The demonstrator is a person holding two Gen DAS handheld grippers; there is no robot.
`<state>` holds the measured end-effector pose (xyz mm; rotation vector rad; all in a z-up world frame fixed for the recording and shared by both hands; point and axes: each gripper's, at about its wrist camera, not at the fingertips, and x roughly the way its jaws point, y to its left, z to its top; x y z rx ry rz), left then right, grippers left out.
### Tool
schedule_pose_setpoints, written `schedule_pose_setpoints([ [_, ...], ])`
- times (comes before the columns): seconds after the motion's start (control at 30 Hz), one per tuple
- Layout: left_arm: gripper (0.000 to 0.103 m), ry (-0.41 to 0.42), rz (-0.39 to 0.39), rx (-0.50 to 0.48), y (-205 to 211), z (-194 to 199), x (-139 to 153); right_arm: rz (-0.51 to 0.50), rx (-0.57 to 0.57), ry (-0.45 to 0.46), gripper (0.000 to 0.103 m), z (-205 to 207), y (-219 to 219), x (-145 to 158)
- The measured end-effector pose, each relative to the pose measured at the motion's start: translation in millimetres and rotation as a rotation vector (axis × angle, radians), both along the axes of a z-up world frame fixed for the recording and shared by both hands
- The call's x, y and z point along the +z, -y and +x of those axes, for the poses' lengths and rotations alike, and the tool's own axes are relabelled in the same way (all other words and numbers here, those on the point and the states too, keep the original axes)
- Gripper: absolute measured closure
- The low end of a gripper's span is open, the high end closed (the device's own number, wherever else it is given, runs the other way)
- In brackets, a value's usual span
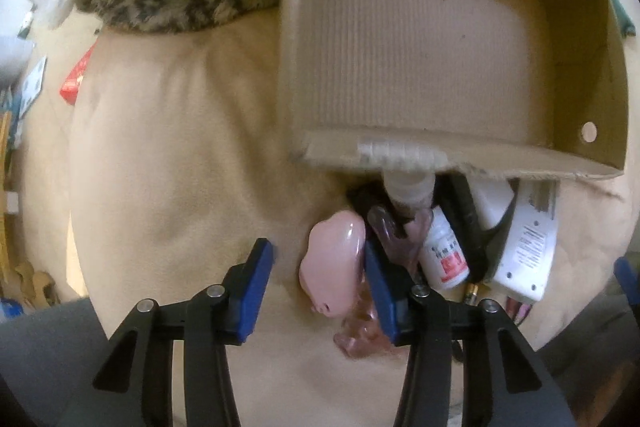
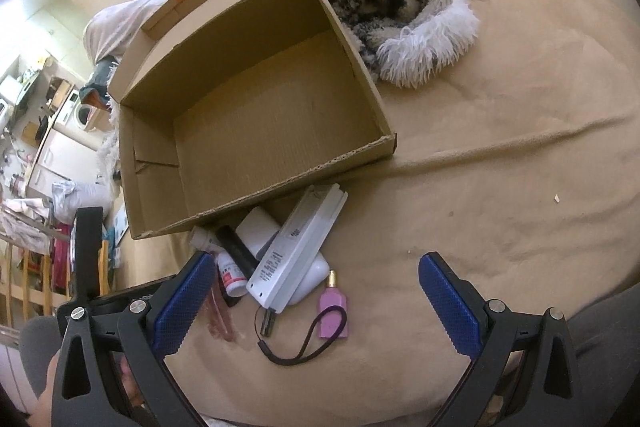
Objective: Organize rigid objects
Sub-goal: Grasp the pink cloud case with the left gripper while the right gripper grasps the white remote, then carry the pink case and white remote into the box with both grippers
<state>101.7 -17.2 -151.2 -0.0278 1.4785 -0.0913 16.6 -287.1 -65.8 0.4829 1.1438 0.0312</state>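
Left gripper (image 1: 320, 283) points down at the bed, jaws apart with a pink plastic piece (image 1: 334, 267) between them, against one pad; a real grip, I can't tell. Right gripper (image 2: 316, 301) hangs released, nothing gripped. Just beyond its fingers sit a pink bottle (image 2: 333, 311), a white remote (image 2: 298, 247) and a small pill bottle (image 2: 228, 269). Farther off, the cardboard box (image 2: 132, 195) stands empty.

Print shows on the small white bottle's (image 1: 446, 259) red label and the white device (image 2: 296, 247), too blurred to read.
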Motion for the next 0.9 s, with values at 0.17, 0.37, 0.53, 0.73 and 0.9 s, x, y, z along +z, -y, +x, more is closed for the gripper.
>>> schedule_pose_setpoints([
  [0.17, 0.068, -0.08, 0.004, -0.02, 11.3, 12.3, -20.2, 0.061, 0.043, -0.05, 0.0, 3.7, -5.4, -11.2],
  [0.37, 0.07, -0.064, -0.025, 0.053, 0.4, 15.4, -21.0, 0.133, 0.007, -0.1, 0.0, 12.9, 4.3, -23.3],
  [0.53, 0.07, -0.042, 0.004, 0.1, -4.5, 9.5, -17.0, 0.226, -0.02, -0.189, 0.003, 32.7, 5.1, -47.9],
  [0.73, 0.07, -0.001, 0.011, 0.164, -18.8, 10.2, -6.0, 0.255, -0.044, -0.271, 0.018, 55.1, -4.8, -81.1],
  [0.9, 0.07, 0.025, 0.015, 0.169, -21.7, 3.8, 7.3, 0.182, -0.042, -0.278, 0.018, 67.2, -16.5, -98.9],
])
